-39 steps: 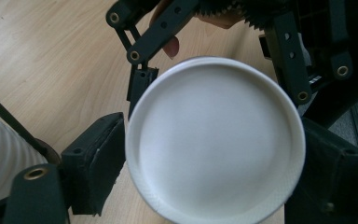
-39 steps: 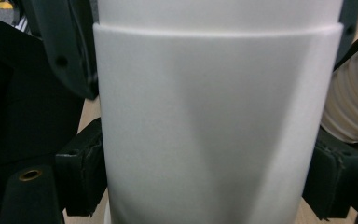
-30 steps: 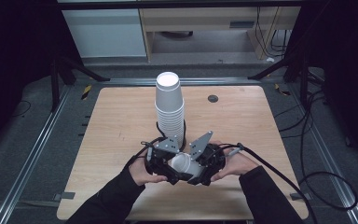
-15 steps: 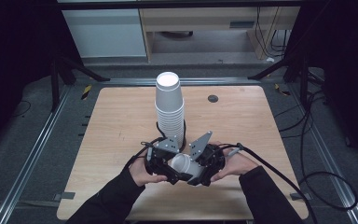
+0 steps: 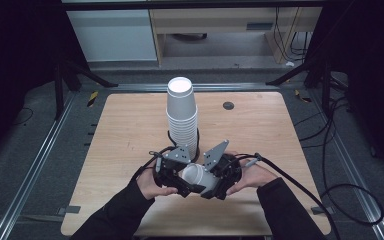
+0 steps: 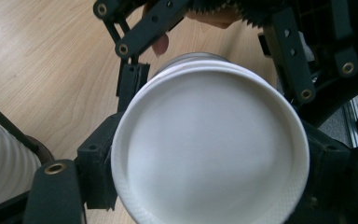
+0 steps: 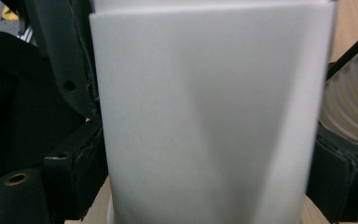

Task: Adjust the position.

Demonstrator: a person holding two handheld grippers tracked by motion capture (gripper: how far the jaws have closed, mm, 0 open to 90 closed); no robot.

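Single white paper cup (image 5: 196, 176) lies on its side between the two hand-held grippers, near the 6 o'clock edge of the wooden surface (image 5: 120, 130), just at 6 o'clock of the stack of paper cups (image 5: 182, 117). High view: left hand-held gripper (image 5: 172, 175) and right hand-held gripper (image 5: 219, 176) crowd the cup from both sides; jaw tips are hidden under the grey plates and the cup, so contact is hard to read there. Cup's far end is covered by the right gripper.

Left gripper view: cup (image 6: 209, 144) seen end-on, a round white face with a rim. It blocks most of the frame, bottom cut off. Black pads sit tight at both sides of the rim, so the left gripper is clenched on the cup. The other gripper's linkage and a fingertip (image 6: 160, 45) show at 12 o'clock; stack's ribbed rims (image 6: 2, 163) at 8 o'clock, mostly cut off.

Right gripper view: cup (image 7: 209, 116) seen side-on, plain wall, top and bottom cut off, blurry up close. Black jaws press on both sides: right gripper is grasping the cup too. Stack's rims (image 7: 349, 102) peek in at 3 o'clock. A small dark disc (image 5: 228, 105) sits on the surface at 1 o'clock of the stack, too small to identify.
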